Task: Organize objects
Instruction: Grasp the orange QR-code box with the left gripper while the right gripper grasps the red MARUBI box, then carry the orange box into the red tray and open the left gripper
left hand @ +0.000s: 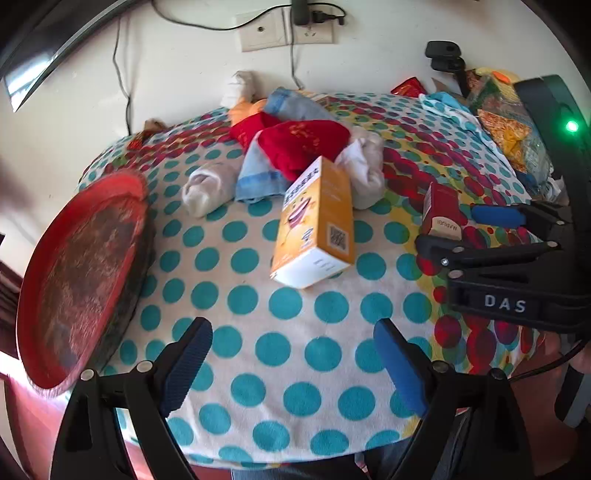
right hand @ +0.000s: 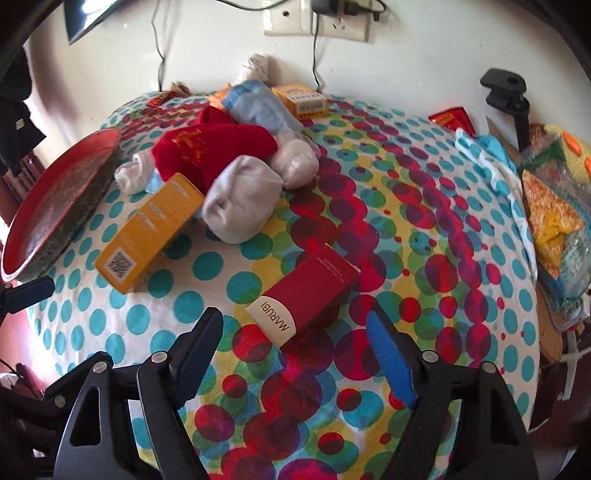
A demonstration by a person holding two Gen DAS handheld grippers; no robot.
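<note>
An orange box [left hand: 316,225] lies on the dotted cloth ahead of my open, empty left gripper [left hand: 291,354]; it also shows in the right wrist view [right hand: 147,236]. A red MARUBI box [right hand: 304,295] lies just ahead of my open, empty right gripper [right hand: 295,343], apart from the fingers. In the left wrist view that box [left hand: 441,210] sits between the right gripper's fingertips [left hand: 496,216]. A pile of red, white and blue rolled socks [left hand: 299,162] lies behind the orange box, also in the right wrist view [right hand: 229,162].
A red round tray [left hand: 79,277] sits at the table's left edge, also in the right wrist view [right hand: 55,199]. A second orange box [right hand: 303,99] lies at the back. Snack bags [right hand: 554,218] and a blue-white cloth [right hand: 491,158] crowd the right side. A wall with sockets [right hand: 317,22] is behind.
</note>
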